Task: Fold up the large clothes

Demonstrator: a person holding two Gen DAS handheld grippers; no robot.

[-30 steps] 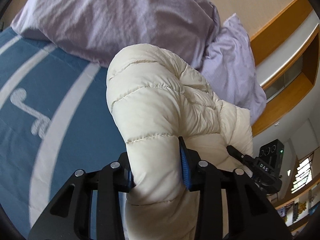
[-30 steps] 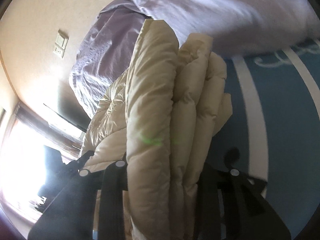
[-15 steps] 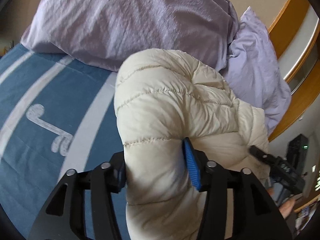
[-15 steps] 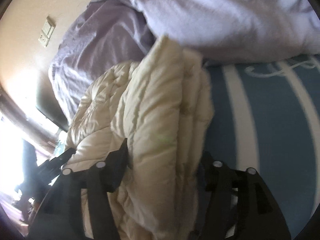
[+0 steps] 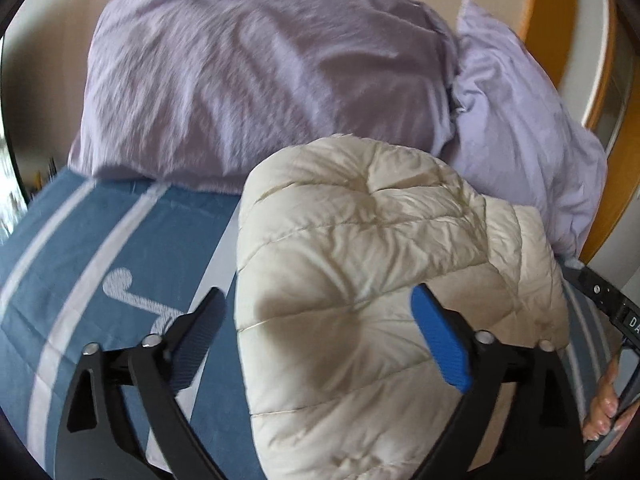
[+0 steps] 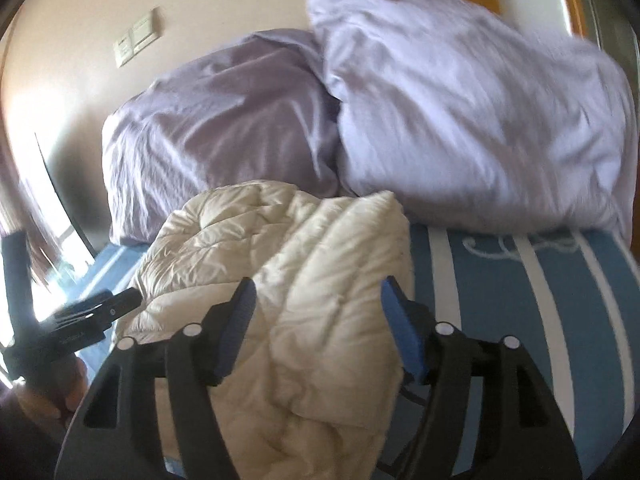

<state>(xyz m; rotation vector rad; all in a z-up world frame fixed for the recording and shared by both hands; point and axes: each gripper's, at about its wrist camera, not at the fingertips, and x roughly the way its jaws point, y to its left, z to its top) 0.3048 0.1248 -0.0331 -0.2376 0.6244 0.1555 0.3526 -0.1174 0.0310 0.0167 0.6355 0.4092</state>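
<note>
A cream quilted puffer jacket [image 5: 360, 280] lies folded in a thick bundle on the blue bedspread with white stripes [image 5: 100, 248], just in front of the pillows. My left gripper [image 5: 320, 324] straddles its near left end with jaws opening wide; the pads [image 5: 440, 344] do not press on it. In the right wrist view the same jacket [image 6: 320, 260] lies between the fingers of my right gripper [image 6: 320, 316], whose jaws are also opening and stand off the fabric. Each view catches the other gripper at its edge: the right one [image 5: 604, 300], the left one [image 6: 88, 312].
Two lilac pillows [image 5: 260, 80] [image 5: 520, 128] lean against the beige wall right behind the jacket. A wooden frame [image 5: 548, 20] rises at the right. A wall switch [image 6: 136, 40] sits above the pillows. A hand [image 5: 604, 408] grips the right tool.
Both grippers have opened and let go of the jacket, which was pinched upright and now lies flat on the bed. Both hands rolled level and drew back a little.
</note>
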